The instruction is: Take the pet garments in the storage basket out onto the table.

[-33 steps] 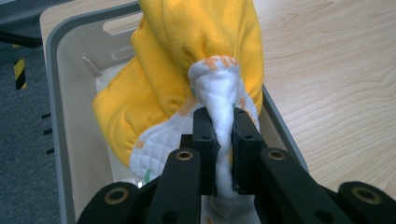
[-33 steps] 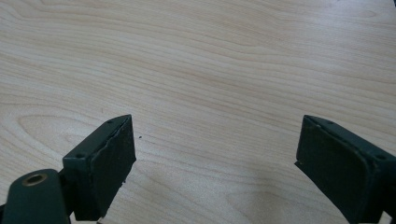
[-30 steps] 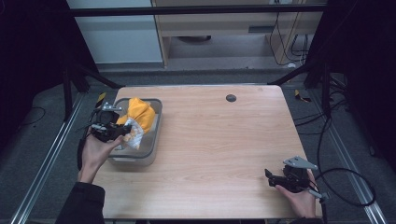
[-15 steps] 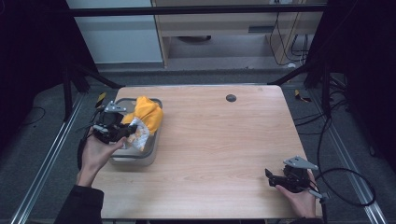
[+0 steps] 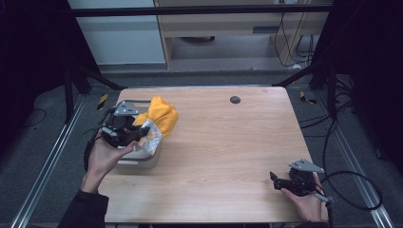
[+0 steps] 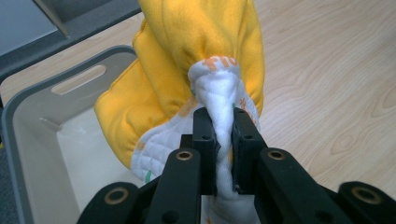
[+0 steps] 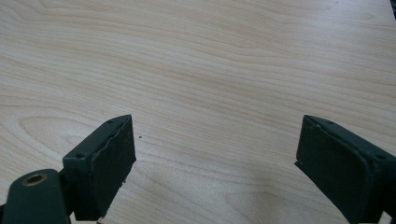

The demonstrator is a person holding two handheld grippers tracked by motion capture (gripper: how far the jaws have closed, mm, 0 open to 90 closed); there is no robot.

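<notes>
A yellow cloth with a white quilted lining (image 5: pixel 159 118) (image 6: pixel 196 60) hangs over the right rim of a grey bin (image 5: pixel 140 159) (image 6: pixel 28 121) at the table's left. My left gripper (image 5: pixel 140 134) (image 6: pixel 223 135) is shut on a bunched fold of the white lining and holds the cloth partly lifted out of the bin. My right gripper (image 5: pixel 275 179) (image 7: pixel 215 158) rests low over the bare wood near the table's front right corner. Its jaws stand wide apart with nothing between them.
The wooden table (image 5: pixel 223 152) has a small dark round cap (image 5: pixel 235 99) near its far edge. A cable (image 5: pixel 351 199) trails from the right gripper off the table's right side. Metal frame rails run along the floor on both sides.
My left gripper has risen and moved right, toward the table's middle, pulling the yellow cloth up and over the bin's right rim. The right gripper has stayed still.
</notes>
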